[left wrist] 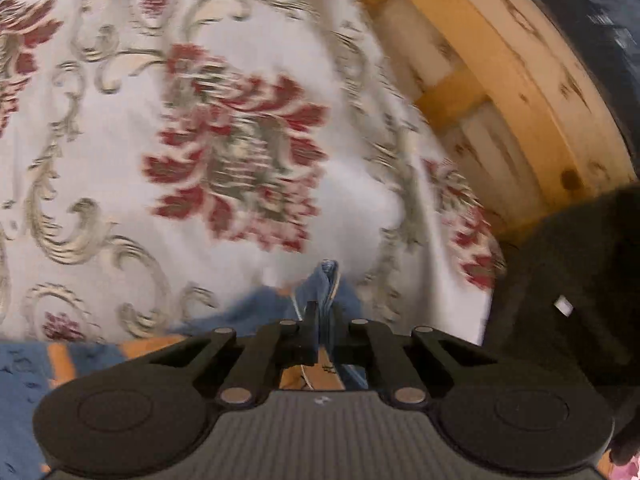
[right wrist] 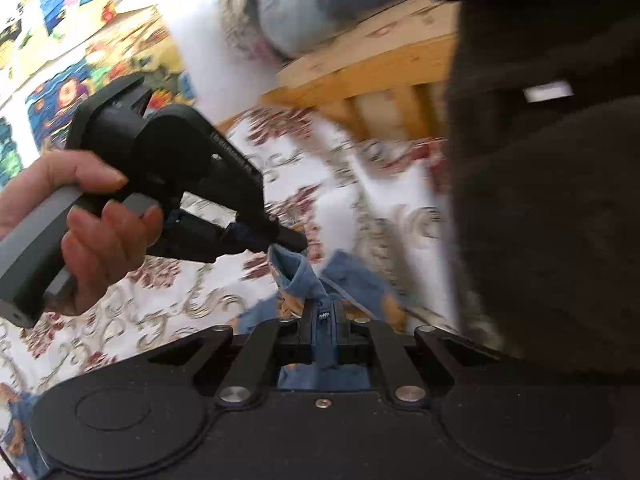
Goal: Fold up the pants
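The pants are blue denim. In the left wrist view my left gripper (left wrist: 323,312) is shut on a fold of the denim pants (left wrist: 326,280), held above a floral bedspread (left wrist: 200,120). In the right wrist view my right gripper (right wrist: 323,316) is shut on the pants (right wrist: 296,276) by the zipper. The left gripper (right wrist: 294,240) shows there too, held in a hand (right wrist: 92,232), its tips clamping the same denim just above my right gripper. Most of the pants are hidden below the grippers.
A white bedspread with red flowers (right wrist: 180,280) covers the bed. A wooden slatted bed frame (left wrist: 500,80) stands at the right, also seen in the right wrist view (right wrist: 380,72). A dark garment (right wrist: 552,200) fills the right side. A colourful play mat (right wrist: 60,80) lies at the far left.
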